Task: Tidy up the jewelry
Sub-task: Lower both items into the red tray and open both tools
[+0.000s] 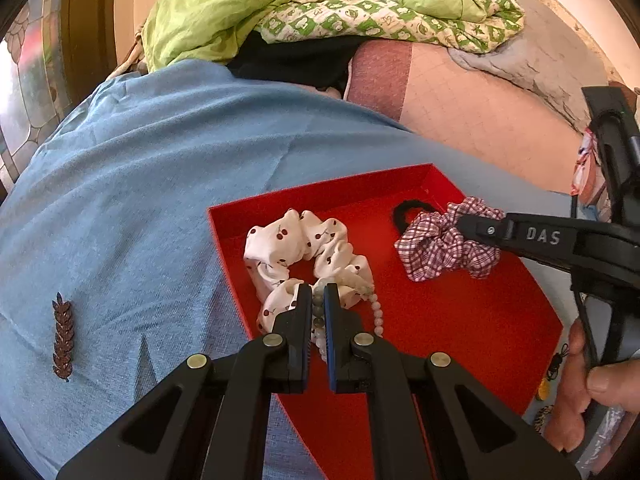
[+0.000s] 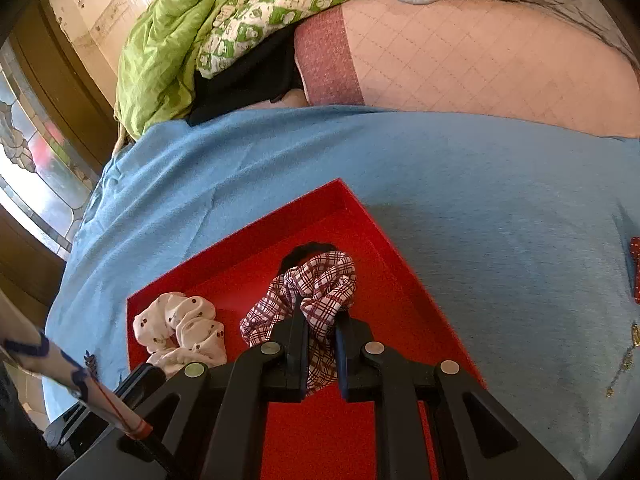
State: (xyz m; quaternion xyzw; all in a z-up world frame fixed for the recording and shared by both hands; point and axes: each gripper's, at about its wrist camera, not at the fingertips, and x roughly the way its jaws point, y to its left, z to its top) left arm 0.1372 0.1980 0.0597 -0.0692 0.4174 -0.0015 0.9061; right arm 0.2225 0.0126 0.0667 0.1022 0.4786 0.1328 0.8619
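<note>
The left gripper (image 1: pixel 318 300) has its jaws clamped on a beaded bracelet (image 1: pixel 375 312) over the red tray (image 1: pixel 480 332), beside the cherry-print scrunchie (image 1: pixel 308 256). Farther along the tray, the right gripper (image 2: pixel 320 320) pinches the plaid scrunchie (image 2: pixel 316 284), a black hair tie (image 1: pixel 404 210) behind it. The tray lies on a blue cloth (image 1: pixel 160 184).

— What's in the red tray (image 1: pixel 480 320)?

— I see a white cherry-print scrunchie (image 1: pixel 304 256) at its left, a pale bead bracelet (image 1: pixel 376 312) draped over its near edge, a plaid scrunchie (image 1: pixel 436 248) to the right and a black hair tie (image 1: pixel 404 210) just beyond.

— Outside it?

— A brown leaf-shaped clip (image 1: pixel 63 336) lies flat on the blue cloth, far left.
</note>
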